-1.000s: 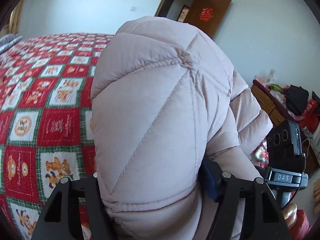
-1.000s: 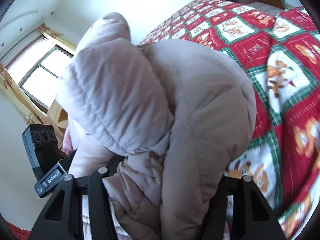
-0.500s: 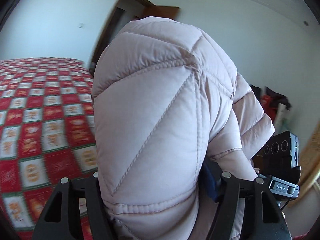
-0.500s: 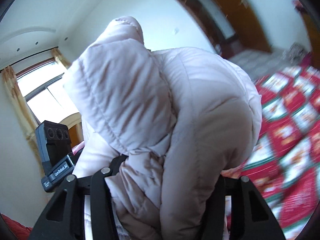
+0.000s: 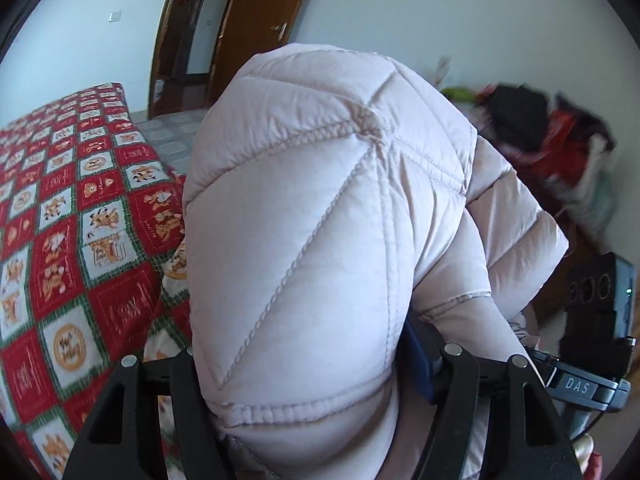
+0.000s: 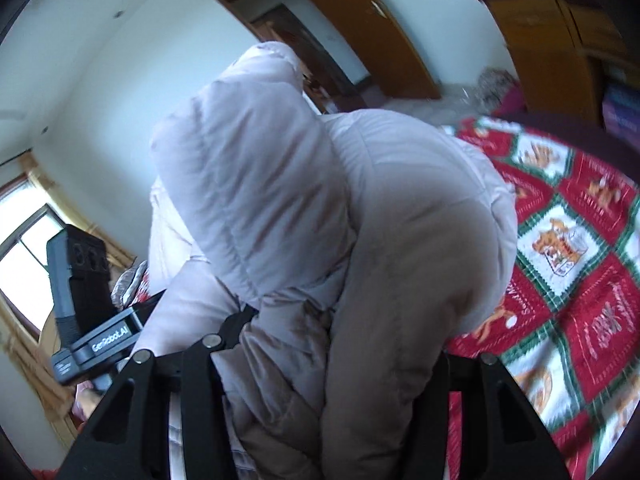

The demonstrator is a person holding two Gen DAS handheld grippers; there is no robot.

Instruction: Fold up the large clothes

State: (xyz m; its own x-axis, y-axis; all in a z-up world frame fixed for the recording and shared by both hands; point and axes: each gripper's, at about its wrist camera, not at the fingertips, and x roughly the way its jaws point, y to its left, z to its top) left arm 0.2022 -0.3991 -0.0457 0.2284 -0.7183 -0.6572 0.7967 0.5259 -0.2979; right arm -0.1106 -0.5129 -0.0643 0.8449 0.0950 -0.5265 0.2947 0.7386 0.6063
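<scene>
Since the earlier frames both cameras have swung across the room: the open door [image 5: 256, 32] now sits at the top of the left view, where the bed filled more of the picture before, and the window [image 6: 24, 240] has dropped to the lower left edge of the right view. The grip on the garment has not changed.

The pale pink padded jacket [image 5: 320, 240] is bunched into a thick bundle and held in the air above the edge of the bed, not resting on it. It fills the centre of both views.

The left gripper [image 5: 316, 412] is clenched on a quilted fold of the jacket; the padding bulges out above its black fingers [image 5: 188, 400]. The right gripper [image 6: 324, 400] grasps another thick fold [image 6: 360, 280], the fabric packed tight between its fingers [image 6: 200, 392].

Each view shows the other gripper's body beside the jacket.

Beneath and beside the jacket lies the red, green and white checked quilt [image 5: 60, 240] on the bed. A wooden cabinet [image 6: 560, 40] stands beyond the bed, and a blurred pile of clothes [image 5: 552, 136] lies to the right in the left view.
</scene>
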